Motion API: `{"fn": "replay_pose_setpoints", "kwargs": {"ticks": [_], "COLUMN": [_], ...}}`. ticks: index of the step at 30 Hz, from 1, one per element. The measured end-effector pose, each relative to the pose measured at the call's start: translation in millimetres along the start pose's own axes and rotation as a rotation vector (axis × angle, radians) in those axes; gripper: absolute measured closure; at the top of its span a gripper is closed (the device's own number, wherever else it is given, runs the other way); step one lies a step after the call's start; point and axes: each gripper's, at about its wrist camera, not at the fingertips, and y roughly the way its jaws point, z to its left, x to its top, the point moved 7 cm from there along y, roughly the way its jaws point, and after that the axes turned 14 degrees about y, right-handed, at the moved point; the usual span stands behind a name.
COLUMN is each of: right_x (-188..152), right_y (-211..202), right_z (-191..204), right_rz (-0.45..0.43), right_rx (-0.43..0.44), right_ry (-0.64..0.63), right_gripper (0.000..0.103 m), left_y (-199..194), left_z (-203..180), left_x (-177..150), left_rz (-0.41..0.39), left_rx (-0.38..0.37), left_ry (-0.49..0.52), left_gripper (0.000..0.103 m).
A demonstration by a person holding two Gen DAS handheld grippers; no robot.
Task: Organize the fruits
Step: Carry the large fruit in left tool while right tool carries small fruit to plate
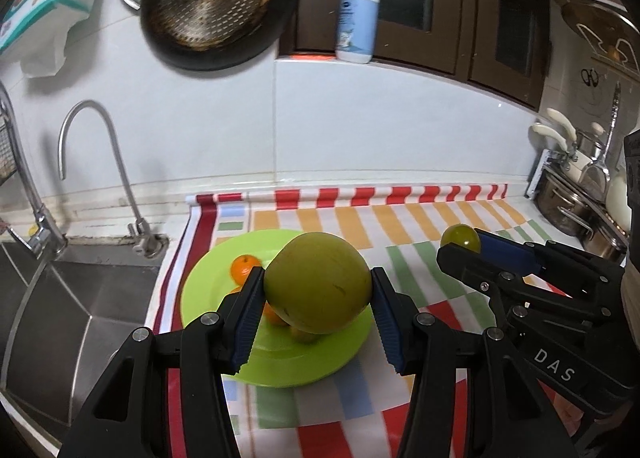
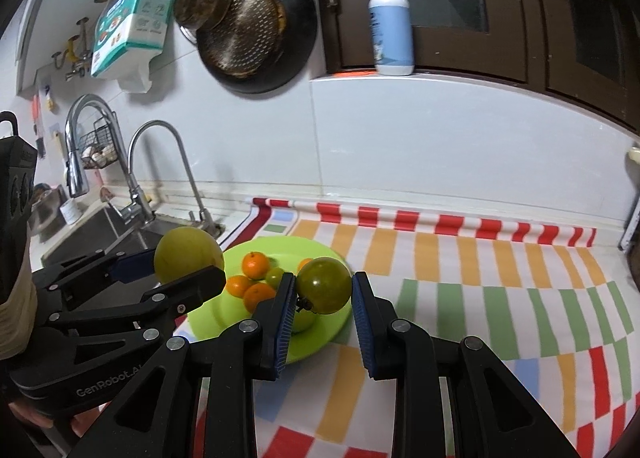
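Observation:
My left gripper (image 1: pixel 318 282) is shut on a large yellow-green pear-like fruit (image 1: pixel 318 284), held above a lime-green plate (image 1: pixel 208 278). The plate (image 2: pixel 216 314) holds several small oranges (image 2: pixel 255 264) and a small green fruit (image 2: pixel 275 276). My right gripper (image 2: pixel 323 285) is shut on a small round green fruit (image 2: pixel 324 285), hovering over the plate's right rim. In the left wrist view that right gripper (image 1: pixel 460 246) comes in from the right with the small green fruit (image 1: pixel 461 238). In the right wrist view the left gripper (image 2: pixel 188 262) shows at the left with the large fruit (image 2: pixel 188 254).
A striped, checked cloth (image 2: pixel 480 298) covers the counter. A steel sink (image 1: pixel 60 306) with a tall faucet (image 1: pixel 92 145) lies left of the plate. Pans (image 2: pixel 256 29) hang on the tiled wall, a pump bottle (image 2: pixel 390 21) stands on the ledge, and pots (image 1: pixel 568 205) sit far right.

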Motion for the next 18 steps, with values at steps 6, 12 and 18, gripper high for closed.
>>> {"fn": "replay_pose_setpoints", "kwargs": {"ticks": [6, 12, 18], "right_x": [-7.2, -15.0, -20.6], "right_y": [21.4, 50.8, 80.7], "right_z": [14.1, 22.9, 30.6], "right_rz": [0.043, 0.105, 0.156], "right_rx": [0.02, 0.035, 0.054], "right_ry": [-0.02, -0.046, -0.068], "right_gripper": [0.074, 0.074, 0.074], "left_y": [12.2, 30.4, 50.4], "left_z": [17.2, 31.5, 42.8], "left_x": [-16.1, -32.6, -49.4], "left_rz": [0.042, 0.089, 0.142], "left_rx": [0.015, 0.015, 0.011], "left_ry": [-0.025, -0.052, -0.068], "left_gripper": [0.052, 0.052, 0.052]}}
